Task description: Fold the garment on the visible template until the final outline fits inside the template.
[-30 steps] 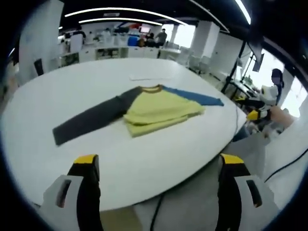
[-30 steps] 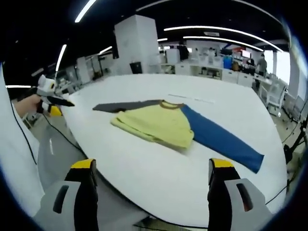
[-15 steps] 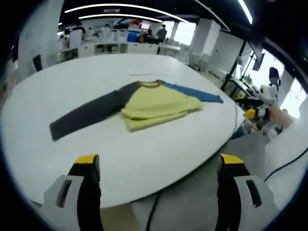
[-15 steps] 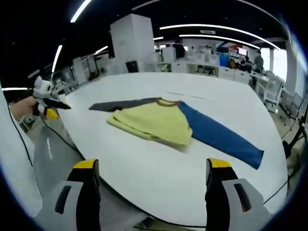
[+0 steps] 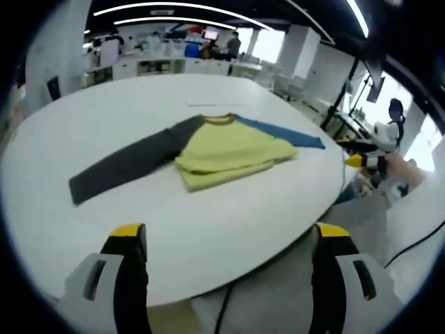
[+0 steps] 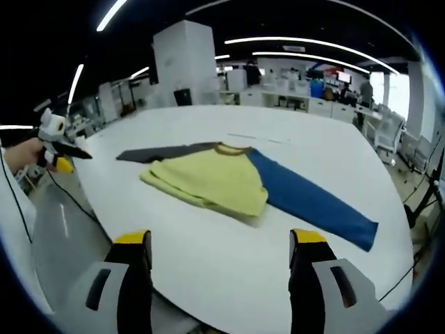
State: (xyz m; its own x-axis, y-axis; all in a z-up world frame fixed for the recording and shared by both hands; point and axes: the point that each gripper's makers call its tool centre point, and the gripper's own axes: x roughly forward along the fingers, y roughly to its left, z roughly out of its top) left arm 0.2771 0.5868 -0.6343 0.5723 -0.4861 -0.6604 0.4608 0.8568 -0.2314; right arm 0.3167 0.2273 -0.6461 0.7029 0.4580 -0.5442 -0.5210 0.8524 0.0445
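Garment (image 5: 222, 149) lies half-folded on white table (image 5: 208, 223), both hand-held grippers (image 5: 226, 240) (image 6: 215, 243) wide apart, empty

Bright, even light from ceiling strip lights (image 5: 174, 8) (soft blur throughout), strong fisheye bending at edges.

Yellow garment (image 5: 226, 152) folded up, grey and blue sleeves outspread

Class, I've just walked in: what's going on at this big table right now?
A person holds a two-jaw gripper in each hand, both open and back from the round white table. The left gripper and right gripper hold nothing. A yellow shirt lies partly folded, its grey sleeve and blue sleeve spread out flat.
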